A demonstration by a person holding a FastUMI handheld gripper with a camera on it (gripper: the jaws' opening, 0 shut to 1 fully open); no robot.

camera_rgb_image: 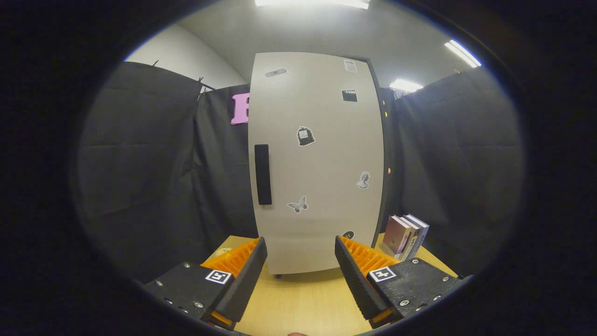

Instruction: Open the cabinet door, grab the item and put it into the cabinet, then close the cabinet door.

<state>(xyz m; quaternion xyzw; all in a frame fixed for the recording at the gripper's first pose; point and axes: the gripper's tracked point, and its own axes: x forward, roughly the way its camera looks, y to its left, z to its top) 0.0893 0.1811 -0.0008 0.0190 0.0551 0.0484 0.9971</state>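
Hand-held gripper (301, 261): fingers wide apart, empty | cabinet door (317, 158): closed, just ahead | books (406, 235): beyond right finger

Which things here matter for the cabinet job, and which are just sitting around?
For the job: cabinet door, shut; its black handle; hand-held gripper, fingers open, nothing between them.

Lying about: books standing right of the cabinet; stickers on the door; wooden table.

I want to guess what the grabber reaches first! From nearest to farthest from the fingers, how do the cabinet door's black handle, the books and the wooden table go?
The gripper is open, holding nothing.
1. Table: right beneath the fingers.
2. Books: standing beyond the right finger, beside the cabinet.
3. Black handle: higher up on the closed door's left edge.
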